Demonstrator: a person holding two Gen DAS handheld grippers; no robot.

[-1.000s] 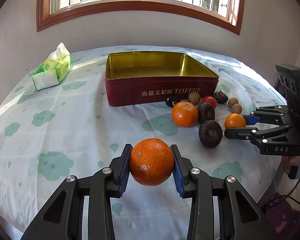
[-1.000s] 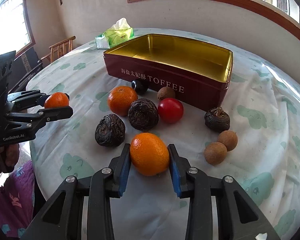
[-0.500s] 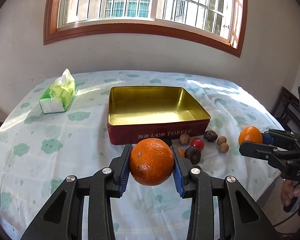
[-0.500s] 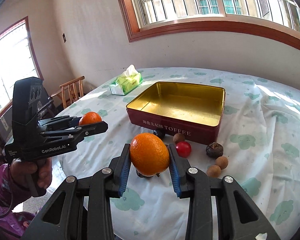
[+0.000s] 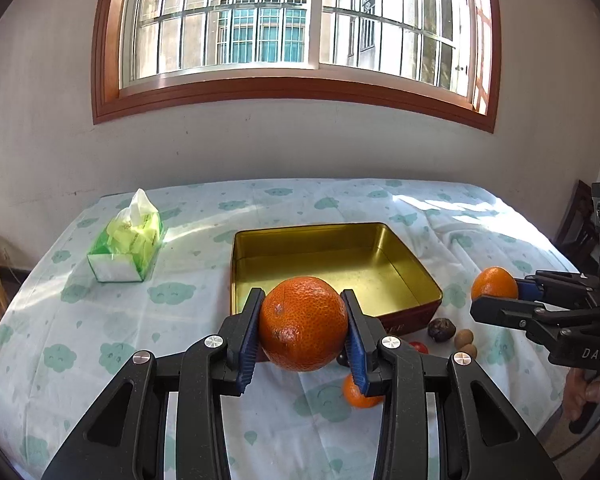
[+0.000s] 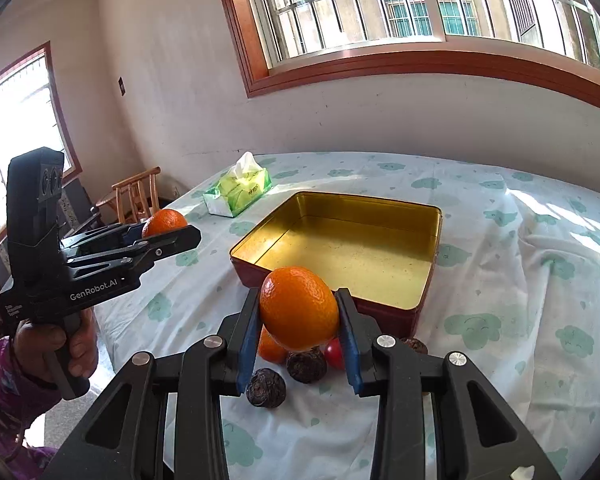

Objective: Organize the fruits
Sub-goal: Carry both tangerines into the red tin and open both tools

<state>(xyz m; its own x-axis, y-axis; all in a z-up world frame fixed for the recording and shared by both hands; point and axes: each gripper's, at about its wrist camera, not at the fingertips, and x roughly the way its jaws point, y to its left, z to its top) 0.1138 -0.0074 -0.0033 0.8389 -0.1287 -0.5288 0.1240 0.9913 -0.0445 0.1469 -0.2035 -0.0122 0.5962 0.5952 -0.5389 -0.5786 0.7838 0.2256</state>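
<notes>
- The left gripper [image 5: 303, 330] is clamping a blemished orange [image 5: 303, 323] between its blue pads, above the table's near edge; its body is reading "GenRobot.AI" in the right wrist view.
- The right gripper [image 6: 299, 326] is gripping a smooth orange [image 6: 299, 308], long axis tilting upward to the left; its body is showing "DAS".
- The gold-lined tin [image 6: 436, 216] is sitting open mid-table, one corner pointing toward the right camera; its lettering is hidden.
- A third orange [image 5: 358, 396], dark wrinkled fruits [image 6: 266, 388] and a red fruit [image 6: 333, 354] are lying before the tin's near wall.
- The tissue pack [image 6: 240, 192] is standing near the far left edge, print unreadable.
</notes>
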